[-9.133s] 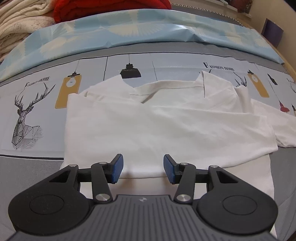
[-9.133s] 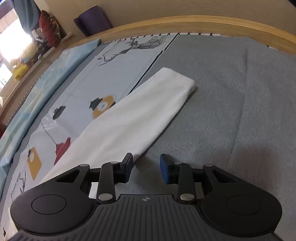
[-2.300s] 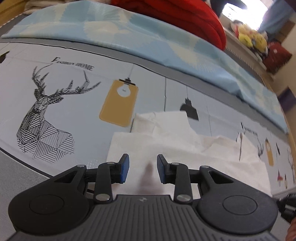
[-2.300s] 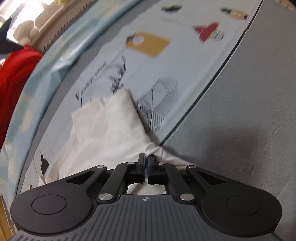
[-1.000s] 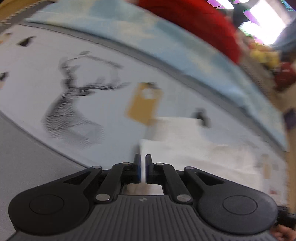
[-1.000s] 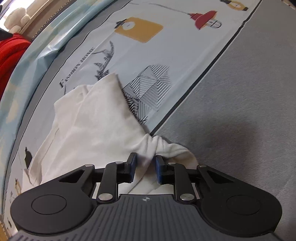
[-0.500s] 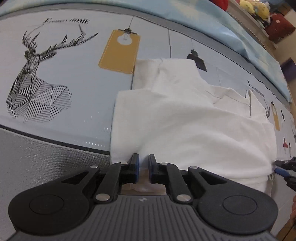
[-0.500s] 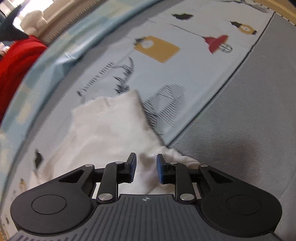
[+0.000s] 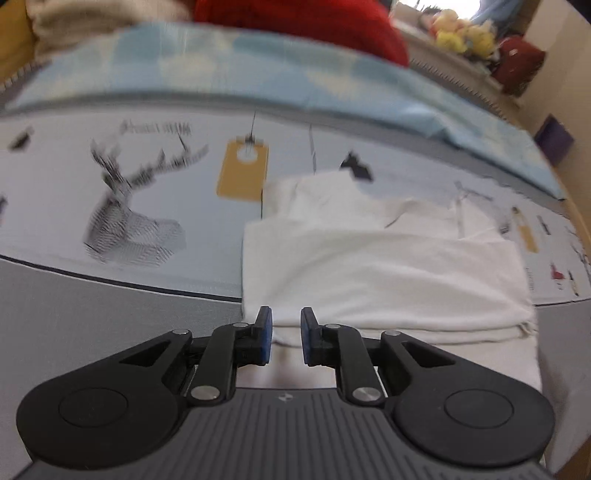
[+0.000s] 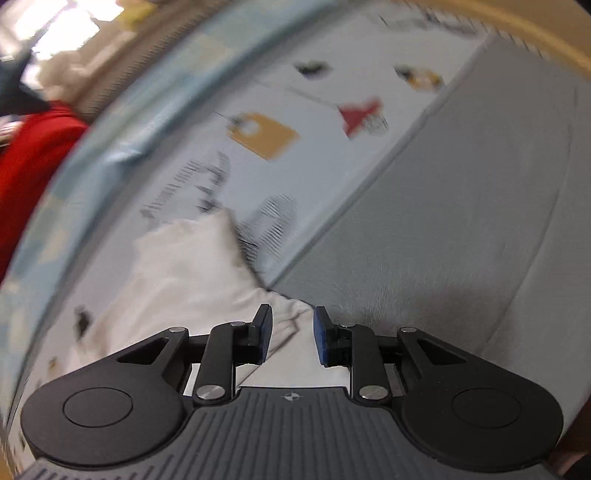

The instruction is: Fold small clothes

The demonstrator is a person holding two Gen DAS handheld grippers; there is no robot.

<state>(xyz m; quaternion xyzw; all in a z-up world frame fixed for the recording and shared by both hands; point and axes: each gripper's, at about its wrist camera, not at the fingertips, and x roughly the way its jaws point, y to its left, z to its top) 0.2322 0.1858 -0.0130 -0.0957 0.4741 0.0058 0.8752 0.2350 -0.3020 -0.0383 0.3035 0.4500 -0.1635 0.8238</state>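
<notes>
A white shirt (image 9: 384,266) lies folded on the printed bed cover, collar toward the far side, its folded layers stacked at the near edge. My left gripper (image 9: 283,334) is open with a narrow gap, just above the shirt's near left corner, holding nothing. In the right wrist view the same shirt (image 10: 177,280) lies to the left, its right corner reaching under my right gripper (image 10: 291,332), which is open and empty above that corner. Both views are motion-blurred.
The bed cover (image 9: 110,206) has deer and lamp prints, with a grey band (image 10: 461,236) along the near side. A light blue quilt (image 9: 258,70), a red blanket (image 9: 295,18) and cream knitwear lie at the far side. The wooden bed frame (image 10: 517,33) curves at right.
Both grippers have let go of the shirt and opened wider. Both have drawn back and up a little from the folded near edge.
</notes>
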